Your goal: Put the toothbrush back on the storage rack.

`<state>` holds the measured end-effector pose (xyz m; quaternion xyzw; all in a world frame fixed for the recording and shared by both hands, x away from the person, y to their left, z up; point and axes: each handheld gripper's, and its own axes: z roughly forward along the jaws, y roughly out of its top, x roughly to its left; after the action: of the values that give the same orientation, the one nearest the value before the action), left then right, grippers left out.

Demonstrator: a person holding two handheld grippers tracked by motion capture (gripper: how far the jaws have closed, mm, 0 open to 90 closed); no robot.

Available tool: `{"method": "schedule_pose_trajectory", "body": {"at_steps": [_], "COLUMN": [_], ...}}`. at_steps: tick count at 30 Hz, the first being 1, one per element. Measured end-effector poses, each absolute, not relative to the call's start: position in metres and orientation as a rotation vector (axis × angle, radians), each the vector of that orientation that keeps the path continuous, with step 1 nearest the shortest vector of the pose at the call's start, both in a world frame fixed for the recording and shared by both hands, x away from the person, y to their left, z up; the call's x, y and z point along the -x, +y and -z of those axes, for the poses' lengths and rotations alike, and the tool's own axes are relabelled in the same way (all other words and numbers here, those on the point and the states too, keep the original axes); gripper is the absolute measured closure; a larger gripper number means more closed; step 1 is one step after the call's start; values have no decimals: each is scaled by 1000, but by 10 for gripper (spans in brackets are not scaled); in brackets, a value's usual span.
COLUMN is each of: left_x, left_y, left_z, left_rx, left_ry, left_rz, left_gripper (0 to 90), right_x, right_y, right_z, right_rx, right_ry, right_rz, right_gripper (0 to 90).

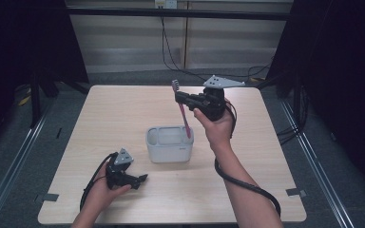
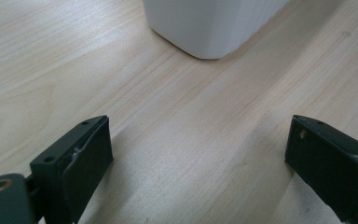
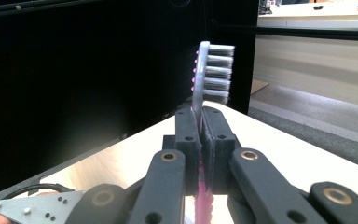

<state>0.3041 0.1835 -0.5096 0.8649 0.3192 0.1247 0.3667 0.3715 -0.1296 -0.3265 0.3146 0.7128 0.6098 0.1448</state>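
Observation:
A pink toothbrush (image 1: 183,112) stands nearly upright, bristles up, with its lower end inside the white holder (image 1: 169,144) at the table's middle. My right gripper (image 1: 179,97) is shut on the handle just below the head; in the right gripper view the grey bristles (image 3: 216,72) rise above the closed fingers (image 3: 186,135). My left gripper (image 1: 140,180) rests low on the table, in front of and left of the holder, open with nothing between its jaws. In the left gripper view the white holder (image 2: 209,23) lies a little beyond the left gripper (image 2: 198,158).
The light wooden table (image 1: 123,114) has bare room on all sides of the holder. Dark curtains stand at left and right, a pale wall and hanging cables (image 1: 171,52) behind. The right gripper's cable (image 1: 247,185) trails along the forearm.

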Motion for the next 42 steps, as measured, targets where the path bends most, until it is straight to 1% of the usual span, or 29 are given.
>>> {"method": "schedule_pose_trajectory", "body": {"at_steps": [7,26,42], "left_x": [-304,-304,-304], "left_y": [184,183,183], "left_z": [510,510,510], "left_rx": [-2221,-2221,-2217], "left_ry": [821,821,826], "left_rz": [-321,-322,-314], "left_gripper": [68,68,68], "right_x": [-374,-376,-375], "right_y": [-126,-127,-134], "right_z": [339,343,355], "right_rx": [-909,-907,-923], "right_ry": [2054,2035,2045], "right_rz": [-1754,-1769,-1745], "right_gripper": [861,861,861]}}
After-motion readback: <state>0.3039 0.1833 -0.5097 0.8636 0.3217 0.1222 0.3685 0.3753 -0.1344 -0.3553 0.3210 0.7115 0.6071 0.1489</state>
